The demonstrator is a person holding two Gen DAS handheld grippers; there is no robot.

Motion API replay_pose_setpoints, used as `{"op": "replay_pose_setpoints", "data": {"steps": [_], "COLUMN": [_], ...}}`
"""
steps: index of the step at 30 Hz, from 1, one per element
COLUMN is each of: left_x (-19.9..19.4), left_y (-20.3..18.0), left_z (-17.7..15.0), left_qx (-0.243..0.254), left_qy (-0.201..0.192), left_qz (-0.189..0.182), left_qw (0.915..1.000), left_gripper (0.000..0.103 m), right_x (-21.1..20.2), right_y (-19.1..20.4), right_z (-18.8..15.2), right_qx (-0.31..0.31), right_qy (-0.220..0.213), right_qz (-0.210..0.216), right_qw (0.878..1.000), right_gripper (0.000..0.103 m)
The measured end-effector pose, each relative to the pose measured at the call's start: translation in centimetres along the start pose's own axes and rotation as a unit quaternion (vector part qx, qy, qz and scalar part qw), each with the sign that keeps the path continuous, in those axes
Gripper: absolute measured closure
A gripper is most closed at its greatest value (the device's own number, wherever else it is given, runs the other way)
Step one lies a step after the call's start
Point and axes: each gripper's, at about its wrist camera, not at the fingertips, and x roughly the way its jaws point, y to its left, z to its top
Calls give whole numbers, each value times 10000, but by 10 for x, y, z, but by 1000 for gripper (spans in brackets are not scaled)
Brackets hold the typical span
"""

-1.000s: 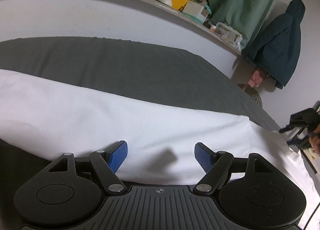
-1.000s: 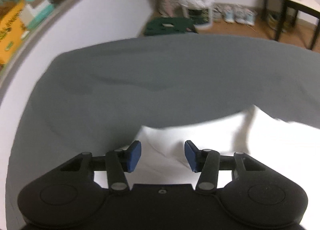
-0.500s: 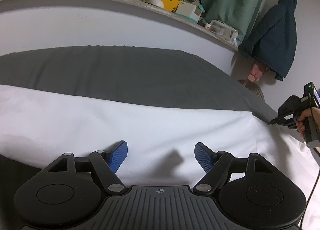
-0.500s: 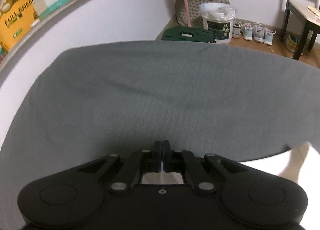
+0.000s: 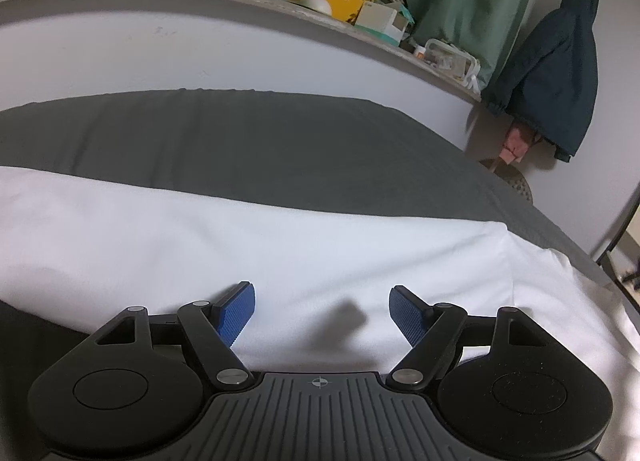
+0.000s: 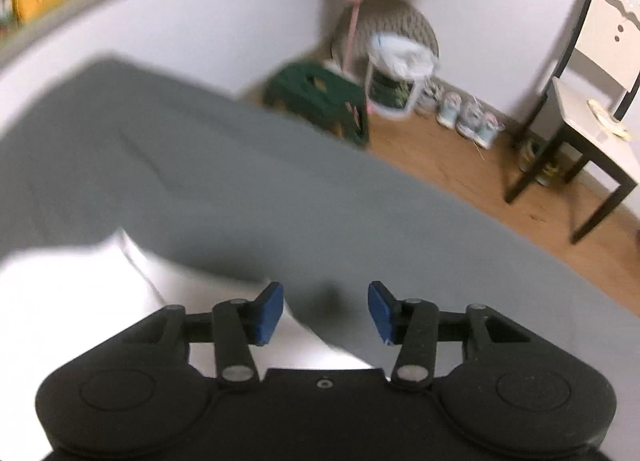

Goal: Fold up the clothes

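Dim indoor light, strong fisheye bending at edges.
Left wrist view sharp; white cloth (image 5: 280, 245) glares slightly, soft shadow between pads. Right wrist view motion-blurred; bed (image 6: 224, 181) edge smeared.

A bed (image 5: 280, 149) in a grey sheet (image 6: 248, 189) carries a white cloth (image 5: 280, 253) lying flat across its near side.

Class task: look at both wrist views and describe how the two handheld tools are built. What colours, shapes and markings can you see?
Both the left tool and the right tool are matte black, with two round discs, jointed arms on silver pivot screws, and blue textured pads. The left has a ribbed plate with a small crosshair mark. No sleeves or cables show.
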Motion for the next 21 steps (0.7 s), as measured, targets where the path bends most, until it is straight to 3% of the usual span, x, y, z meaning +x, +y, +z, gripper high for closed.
{"op": "replay_pose_setpoints", "data": {"steps": [6, 7, 8, 9, 11, 16, 18, 21], "left_x": [-2, -2, -2, -2, -2, -3, -3, -5], "left_y": [-2, -2, -3, -4, -5, -6, -5, -2], "left_z": [-2, -2, -3, -3, -3, -3, -3, -3], "left_qx": [122, 147, 181, 208, 263, 310, 275, 68], "left_qy": [-12, -15, -20, -25, -35, -69, -79, -122], "left_qz": [54, 63, 76, 91, 117, 93, 16, -61], "left_qw": [9999, 9999, 9998, 9997, 9996, 9995, 9996, 9999], "left_gripper": [26, 26, 26, 26, 26, 20, 19, 17], "right_x": [21, 24, 27, 29, 31, 33, 21, -12], "right_y": [8, 14, 18, 21, 20, 11, 9, 11], "right_z": [-19, -22, -24, -25, -26, -31, -35, -48], "right_qx": [-365, -476, -533, -508, -165, 868, 935, 849], "right_qy": [183, 188, 168, 44, -197, -498, -537, -751], "right_qz": [140, 100, 94, 40, -150, -653, -642, -314], "right_qw": [9991, 9986, 9984, 9987, 9996, 9928, 9921, 9931], "right_gripper": [69, 74, 89, 96, 99, 97, 91, 73]}}
